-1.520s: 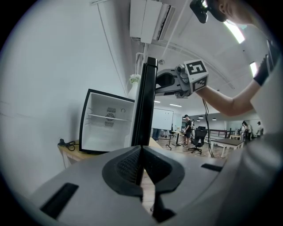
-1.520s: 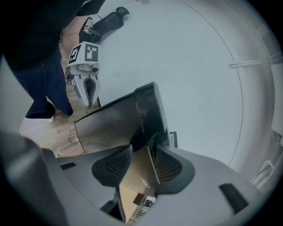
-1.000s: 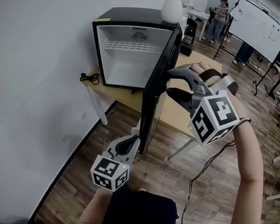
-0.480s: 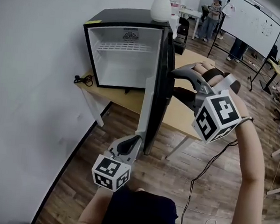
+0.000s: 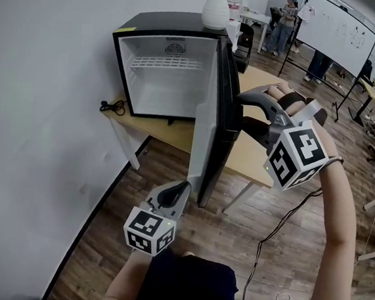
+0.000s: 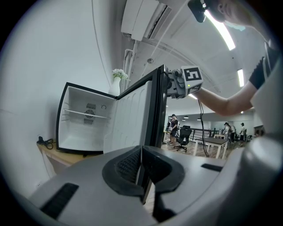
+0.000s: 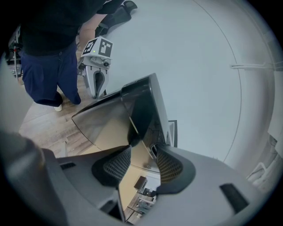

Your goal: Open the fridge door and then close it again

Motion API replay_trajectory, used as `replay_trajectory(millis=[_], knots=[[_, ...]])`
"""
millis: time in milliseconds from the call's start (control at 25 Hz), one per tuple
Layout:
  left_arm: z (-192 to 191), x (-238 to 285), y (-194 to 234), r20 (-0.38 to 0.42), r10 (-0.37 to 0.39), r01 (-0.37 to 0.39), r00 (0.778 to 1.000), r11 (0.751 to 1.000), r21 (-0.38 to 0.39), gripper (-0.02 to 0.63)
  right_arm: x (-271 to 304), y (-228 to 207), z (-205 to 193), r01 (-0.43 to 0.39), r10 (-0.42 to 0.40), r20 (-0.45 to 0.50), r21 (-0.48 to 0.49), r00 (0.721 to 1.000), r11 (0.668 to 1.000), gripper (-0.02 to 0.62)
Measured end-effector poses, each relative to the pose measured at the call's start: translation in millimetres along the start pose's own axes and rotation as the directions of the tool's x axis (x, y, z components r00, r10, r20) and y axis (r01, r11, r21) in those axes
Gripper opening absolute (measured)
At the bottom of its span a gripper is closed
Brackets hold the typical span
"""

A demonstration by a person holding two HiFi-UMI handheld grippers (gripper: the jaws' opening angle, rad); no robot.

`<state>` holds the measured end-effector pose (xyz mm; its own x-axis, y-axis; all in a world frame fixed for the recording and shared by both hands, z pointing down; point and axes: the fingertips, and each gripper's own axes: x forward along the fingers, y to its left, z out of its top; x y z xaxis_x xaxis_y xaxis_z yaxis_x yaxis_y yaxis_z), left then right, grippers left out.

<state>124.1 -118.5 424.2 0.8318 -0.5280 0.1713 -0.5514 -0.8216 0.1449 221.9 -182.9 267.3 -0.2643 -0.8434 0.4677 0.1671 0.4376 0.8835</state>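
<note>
A black mini fridge stands at the back of a pale wooden table against a white wall. Its door is swung out edge-on toward me — white ribbed liner on the left face, glossy black on the right. The cabinet is a white box crossed by one wire shelf, with a vent grille in its back panel. A white vase sits on the flat top.

My right gripper is at the door's outer face, high up near the top edge. Its jaws stand well apart. In the right gripper view the door's upper corner shows in the gap between the ribbed dark pads, but I cannot tell whether the tips press on the panel. My left gripper hangs low on the liner side, just beside the door's bottom free corner. Its jaws are closed pad to pad with nothing between them.

Room to move: the door's free edge overhangs the table front, above the plank floor, which lies open on the door's right. Left of the door, the wall and the table corner hem the space in, and a black plug and cable lie at the table's back-left edge. At far right people stand by a whiteboard — well apart from the fridge.
</note>
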Motion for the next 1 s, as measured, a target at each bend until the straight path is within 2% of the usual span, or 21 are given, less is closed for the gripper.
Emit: replay_trajectory(millis=[280,520,760,1000], knots=[[2,-3,5,0.008,0.008,-0.008,1.0,1.0,-0.002,0.009,3,-2,4,-0.003,0.003,0.002,-0.001,1.0,1.0,0.146],[3,-11,9,0.014,0.03,-0.03,0.999,1.0,-0.005,0.009,11,-10,24,0.016,-0.017,0.05,0.008,0.999,1.0,0.146],[4,-31,37,0.022,0.119,-0.118,0.993,0.993,-0.023,0.009,38,-30,57,0.045,-0.043,0.106,-0.013,0.993,0.999,0.146],[2,-47,71,0.029,0.201,-0.2,0.979,0.978,-0.057,0.009,80,-52,85,0.084,-0.078,0.082,-0.069,0.994,0.994,0.132]])
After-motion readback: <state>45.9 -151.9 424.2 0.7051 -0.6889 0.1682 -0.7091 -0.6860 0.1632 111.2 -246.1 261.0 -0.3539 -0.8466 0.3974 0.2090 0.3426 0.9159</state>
